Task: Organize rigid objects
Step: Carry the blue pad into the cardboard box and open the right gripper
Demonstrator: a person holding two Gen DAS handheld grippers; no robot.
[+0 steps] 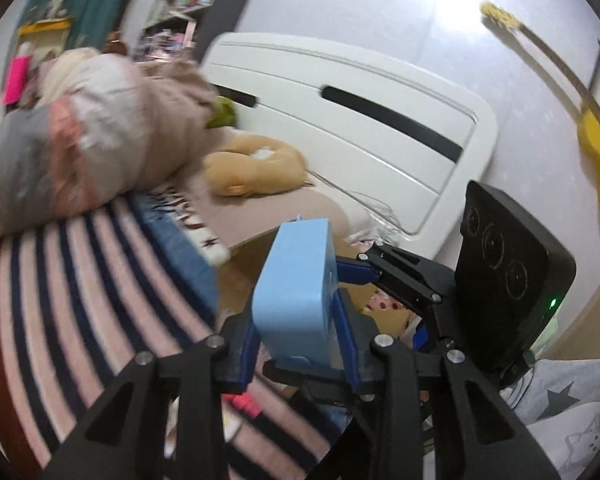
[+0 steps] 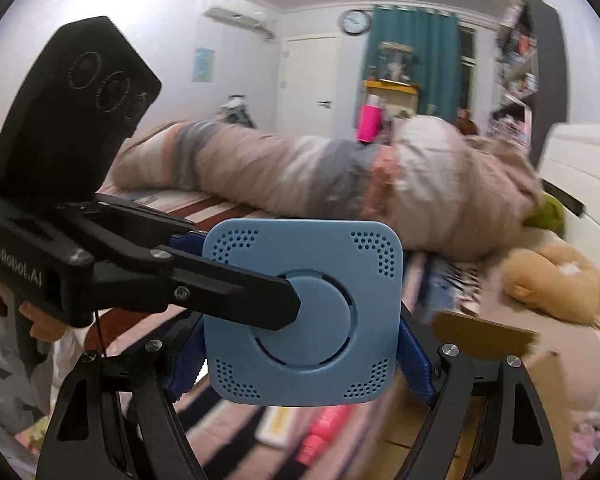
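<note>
Bedroom bkgd; blue box (image 2: 302,312) betw. both grippers' fingers (image 1: 346,340).

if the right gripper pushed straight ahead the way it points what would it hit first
The right gripper is already shut on the blue box. Beyond that, probably the rolled blanket lying on the striped bed cover, though depth is unclear.

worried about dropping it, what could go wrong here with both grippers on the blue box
The blue box is pinched by both the left gripper and the right gripper in mid-air above the striped bedding. If one pulls away unevenly, the box may twist out. The blurred frames suggest fast motion, which could loosen either grip.
</note>
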